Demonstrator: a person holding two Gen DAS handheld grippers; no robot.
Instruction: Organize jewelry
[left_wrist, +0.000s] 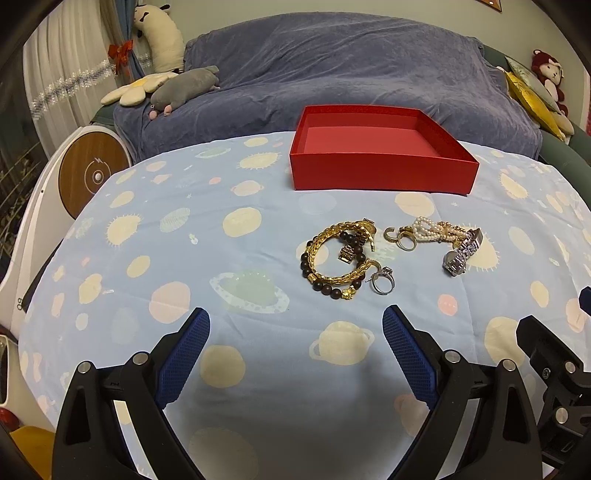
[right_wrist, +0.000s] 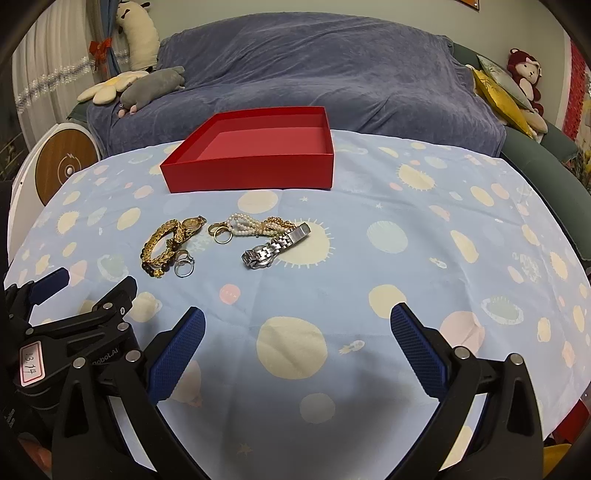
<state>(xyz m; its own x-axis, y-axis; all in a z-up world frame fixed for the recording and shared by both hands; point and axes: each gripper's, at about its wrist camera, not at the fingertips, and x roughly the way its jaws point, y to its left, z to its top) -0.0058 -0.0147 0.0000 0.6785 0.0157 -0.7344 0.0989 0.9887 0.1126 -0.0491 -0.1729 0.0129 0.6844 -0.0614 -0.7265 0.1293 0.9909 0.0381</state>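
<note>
Jewelry: it lies in two loose clusters on the blue planet-print cloth (left_wrist: 155, 236), in front of the red box (left_wrist: 380, 173). None of it is in the box, so you have not started the sorting proper.
Left cluster: a gold chain bracelet (left_wrist: 325, 243) tangled with a dark bead bracelet (left_wrist: 332, 291) and a gold watch (left_wrist: 364, 230), with a silver stone ring (left_wrist: 382, 280) just beside them.
Right cluster: gold rings (right_wrist: 220, 232), a pearl bracelet (right_wrist: 245, 226) and a silver watch (right_wrist: 275, 247), touching or overlapping one another.
Red box: open, empty, beyond both clusters and near them; its front wall faces you, so every piece must be lifted over that wall.
Step in hand (my judgement): pick a first piece. Take the loose ones first: the silver stone ring on the left, the silver watch on the right.
How to do it well: pinch the watch across its band, not its face. Expect the tangled bracelets to drag each other, so lift slowly and watch what follows.
Risk: the thin cloth may bunch between the pads if you close too low.
Left gripper (left_wrist: 295, 325): released, jaws spread wide, nothing between them. It hovers over the cloth, tilted downward, aimed just left of the bracelets.
Right gripper (right_wrist: 297, 325): likewise released and empty, tilted down, with the silver watch ahead and a little to its left.
Spacing: the two tools sit close side by side, each visible at the edge of the other's view. Keep them from crossing.
</note>
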